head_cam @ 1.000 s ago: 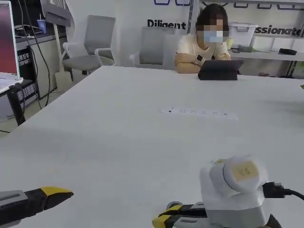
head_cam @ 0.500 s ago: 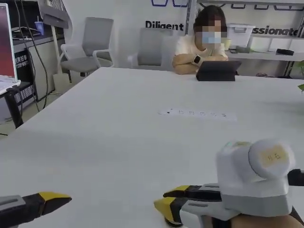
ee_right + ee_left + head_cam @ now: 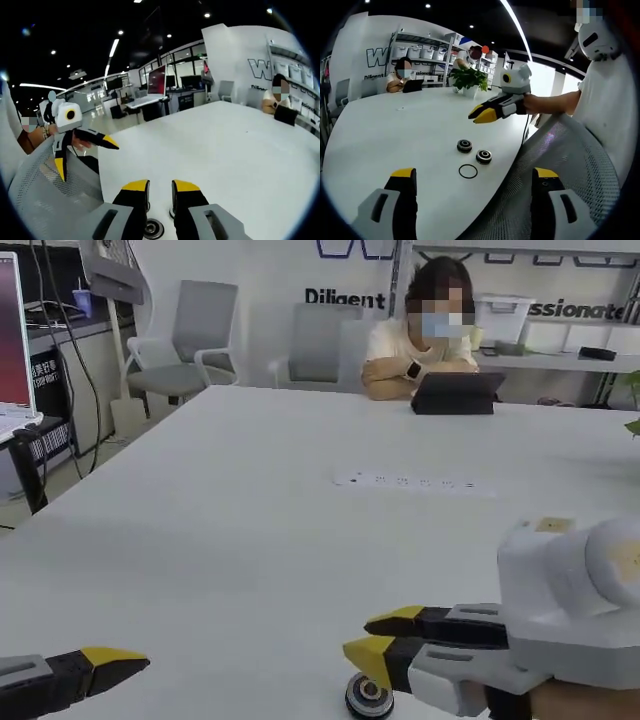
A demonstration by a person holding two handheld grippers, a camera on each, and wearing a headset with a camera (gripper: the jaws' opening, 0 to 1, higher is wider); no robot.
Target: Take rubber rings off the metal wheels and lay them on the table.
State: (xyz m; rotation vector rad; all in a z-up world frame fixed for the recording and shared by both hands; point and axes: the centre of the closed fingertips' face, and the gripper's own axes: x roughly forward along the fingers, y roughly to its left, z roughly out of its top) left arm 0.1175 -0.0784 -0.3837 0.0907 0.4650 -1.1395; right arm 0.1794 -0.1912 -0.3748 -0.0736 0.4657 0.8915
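Both grippers hang over the white table, with the wheels and one loose ring lying near its edge.
Head view: the right gripper (image 3: 382, 638) has its yellow-tipped jaws a narrow slit apart with nothing between them, and it hangs just above a round, dark-rimmed metal wheel (image 3: 369, 696) on the white table (image 3: 250, 540). The left gripper (image 3: 110, 665) pokes in at lower left, and how far its jaws are spread cannot be told here. Left gripper view: its jaws are flung wide on nothing. Two wheels (image 3: 464, 145) sit side by side, and a thin black rubber ring (image 3: 468, 171) lies flat just beside them. Right gripper view: the jaws are nearly together, with a wheel right below them.
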